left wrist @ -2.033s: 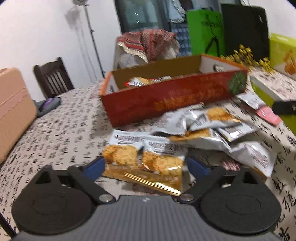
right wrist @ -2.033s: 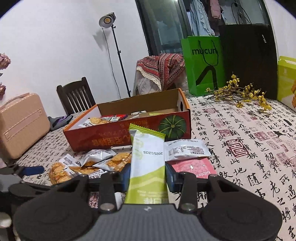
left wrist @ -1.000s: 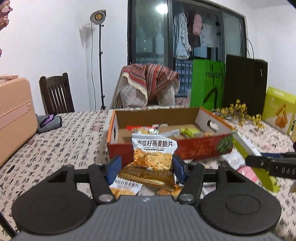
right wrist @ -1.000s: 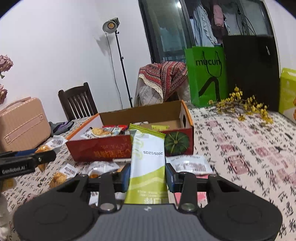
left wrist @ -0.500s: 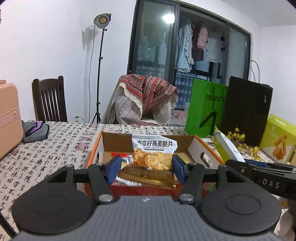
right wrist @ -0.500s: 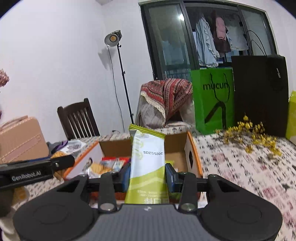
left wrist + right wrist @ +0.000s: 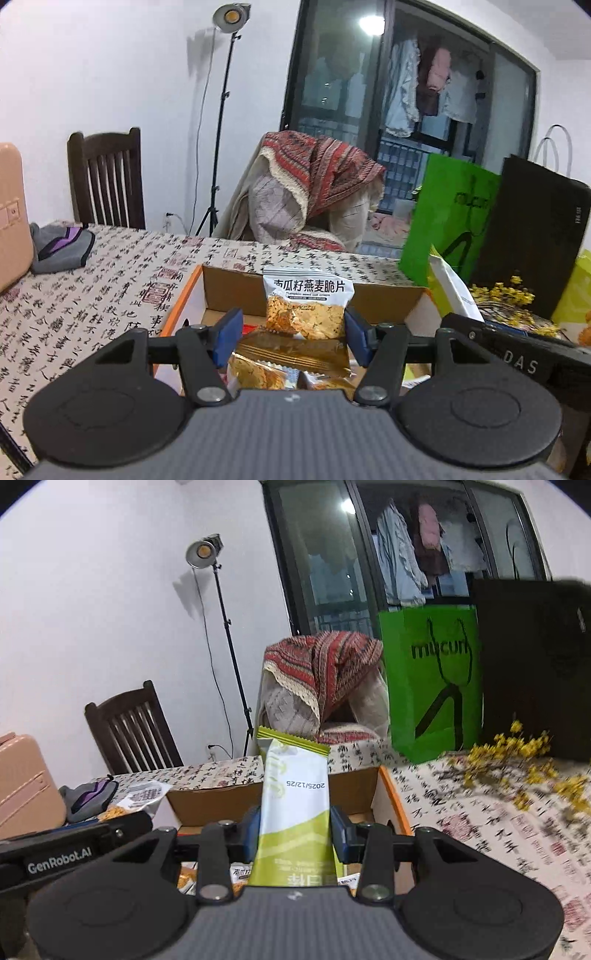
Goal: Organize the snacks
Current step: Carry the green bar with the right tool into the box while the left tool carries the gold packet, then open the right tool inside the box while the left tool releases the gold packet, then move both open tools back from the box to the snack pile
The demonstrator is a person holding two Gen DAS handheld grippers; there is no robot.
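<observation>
A glossy crisp packet, headed 南瓜籽燕麦脆片, is clamped upright in the left tongs over the open cardboard box. At 3 o'clock the other tool, lettered "DAS", is seen. A slim white-and-green sachet, stamped 2025/12/25, is gripped upright by the right tongs above the same box. "GenRobot.AI" is read at 9 o'clock. The table is covered by a calligraphy-printed cloth; at 1 o'clock stands a green "mucun" bag.

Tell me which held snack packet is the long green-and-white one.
The stick pack gripped upright in the right tool, printed 2025/12/25. The left tool holds a squat white-and-gold oat crisp packet instead, above the cardboard box.
</observation>
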